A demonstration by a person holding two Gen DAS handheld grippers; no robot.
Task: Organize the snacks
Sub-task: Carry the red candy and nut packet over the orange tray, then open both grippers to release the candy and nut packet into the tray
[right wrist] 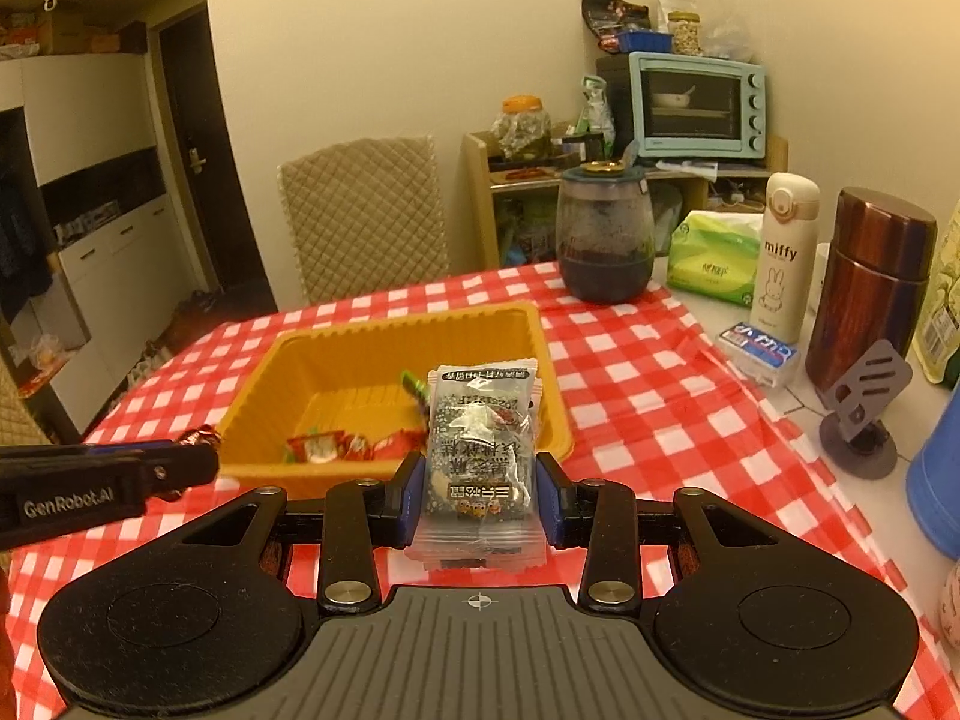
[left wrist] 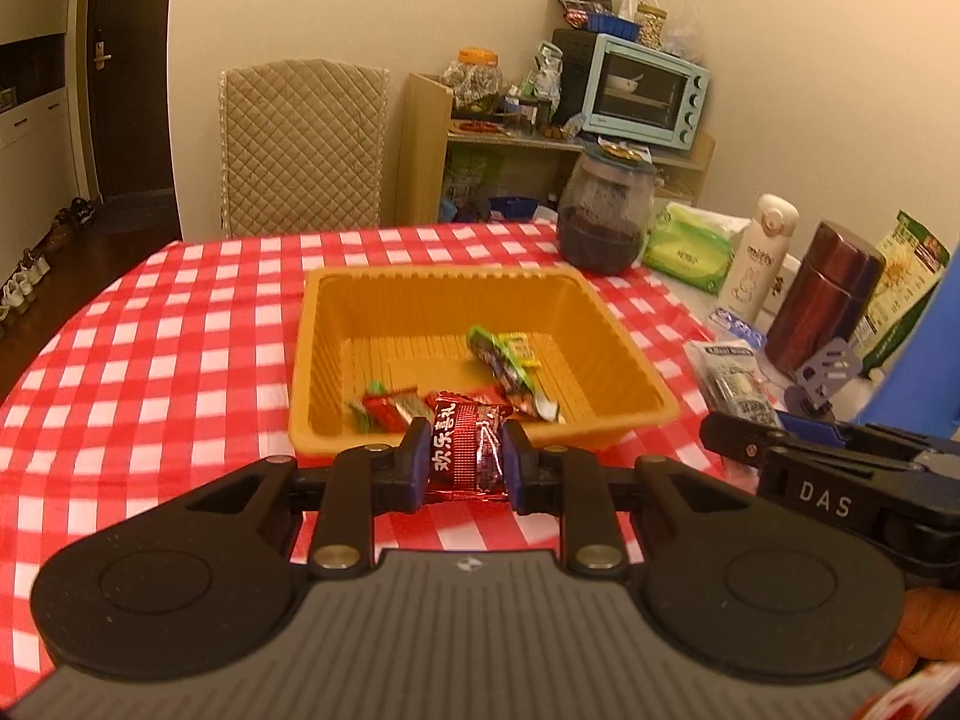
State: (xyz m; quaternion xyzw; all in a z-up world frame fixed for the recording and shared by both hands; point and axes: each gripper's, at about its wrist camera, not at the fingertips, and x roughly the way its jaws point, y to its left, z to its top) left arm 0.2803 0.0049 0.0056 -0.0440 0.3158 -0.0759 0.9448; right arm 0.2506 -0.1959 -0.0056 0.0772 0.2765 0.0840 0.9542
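Snacks: one in each tool (left wrist: 467, 461) (right wrist: 478, 495), several in one basket (left wrist: 624, 324).

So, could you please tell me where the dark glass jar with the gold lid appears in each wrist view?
Left wrist view: the dark glass jar stands upper right of centre, beyond the far right corner of the orange plastic basket.
Right wrist view: the jar stands right of centre, beyond the basket.
Shared landmark: the light blue toaster oven behind the jar.
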